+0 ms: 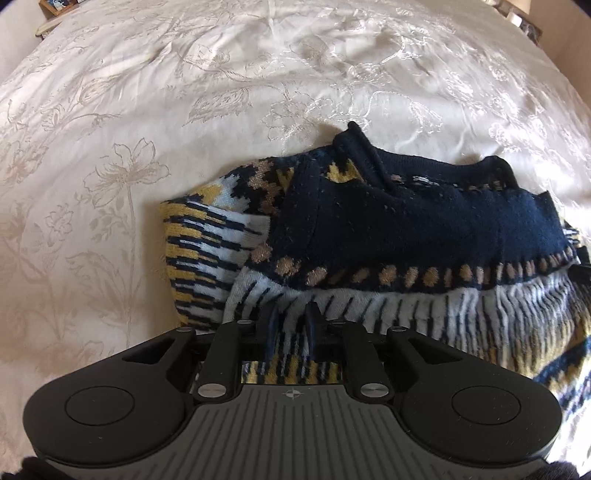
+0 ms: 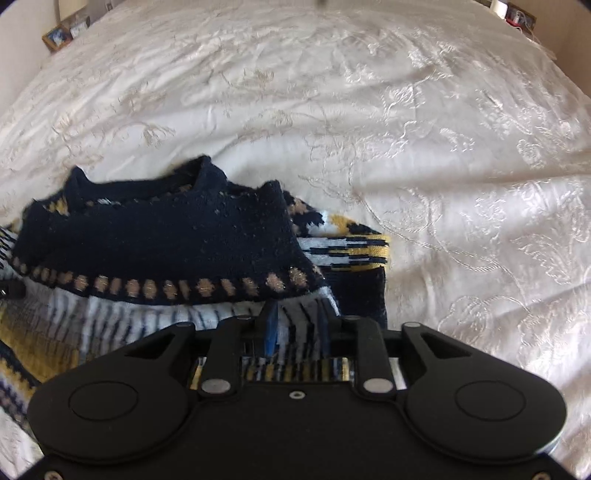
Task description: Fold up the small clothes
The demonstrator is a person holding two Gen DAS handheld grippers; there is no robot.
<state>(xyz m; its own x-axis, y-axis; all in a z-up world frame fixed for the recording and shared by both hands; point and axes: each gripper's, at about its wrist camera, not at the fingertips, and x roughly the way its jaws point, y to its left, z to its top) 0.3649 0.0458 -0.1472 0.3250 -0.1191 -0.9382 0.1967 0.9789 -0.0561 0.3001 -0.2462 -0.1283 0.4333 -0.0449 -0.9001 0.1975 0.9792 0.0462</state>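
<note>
A small knitted sweater (image 1: 388,229), navy at the collar with yellow, white and tan patterned bands, lies partly folded on the bed. It also shows in the right wrist view (image 2: 166,236). My left gripper (image 1: 291,325) is down on its left part, fingers close together with patterned knit between them. My right gripper (image 2: 295,325) is down on its right part, fingers slightly further apart, knit between them too. The navy collar part lies doubled over the white striped band ahead of both grippers.
A white bedspread (image 1: 221,92) with embroidered flowers covers the whole bed and also fills the right wrist view (image 2: 443,147). Framed pictures (image 2: 57,37) stand at the far left edge. Small items (image 2: 517,16) sit at the far right corner.
</note>
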